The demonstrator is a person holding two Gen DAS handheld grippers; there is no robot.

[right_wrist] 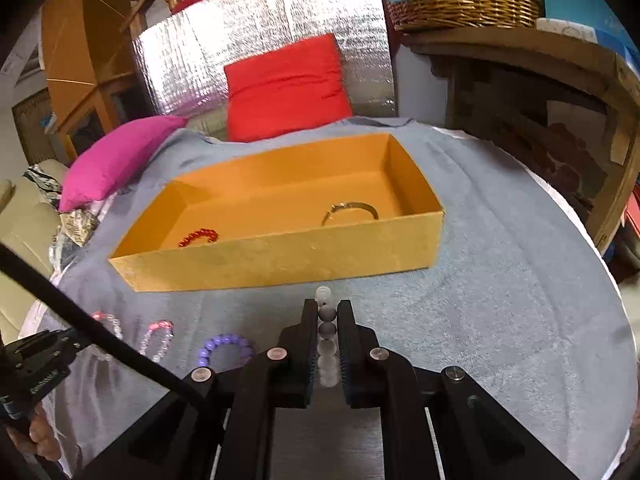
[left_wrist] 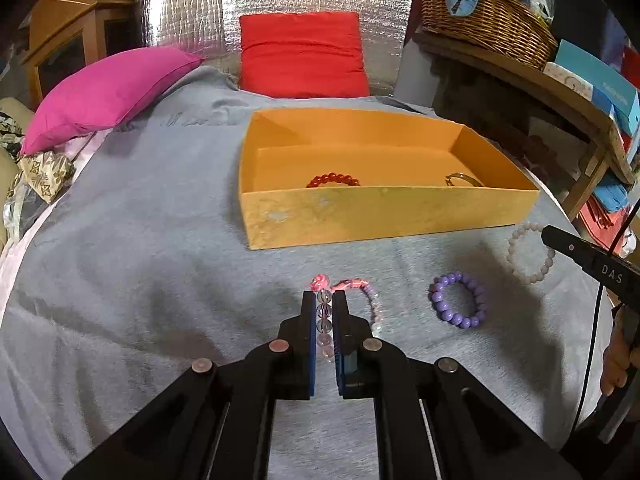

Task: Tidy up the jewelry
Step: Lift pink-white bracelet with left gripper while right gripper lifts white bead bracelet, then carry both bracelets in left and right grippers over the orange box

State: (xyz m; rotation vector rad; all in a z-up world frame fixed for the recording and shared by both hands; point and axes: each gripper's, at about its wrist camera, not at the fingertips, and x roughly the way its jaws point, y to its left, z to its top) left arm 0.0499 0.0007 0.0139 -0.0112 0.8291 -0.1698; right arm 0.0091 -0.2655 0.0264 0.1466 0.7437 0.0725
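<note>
Left gripper [left_wrist: 324,300] clenched on pink-and-clear bead bracelet [left_wrist: 370,300] — beads in line between jaws, rest looping right on grey blanket [left_wrist: 140,260]. Purple bead bracelet [left_wrist: 458,300] right of those jaws, lying apart. Right gripper [right_wrist: 328,308] grasping white bead bracelet [right_wrist: 326,340], beads stacked between jaws. Orange box [right_wrist: 280,256] just ahead of both — red bead bracelet [right_wrist: 199,237] and gold bangle [right_wrist: 350,210] inside.

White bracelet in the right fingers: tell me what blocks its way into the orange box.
Only the orange box near wall lies ahead of the white bracelet; nothing else visible. Carry it over.
</note>
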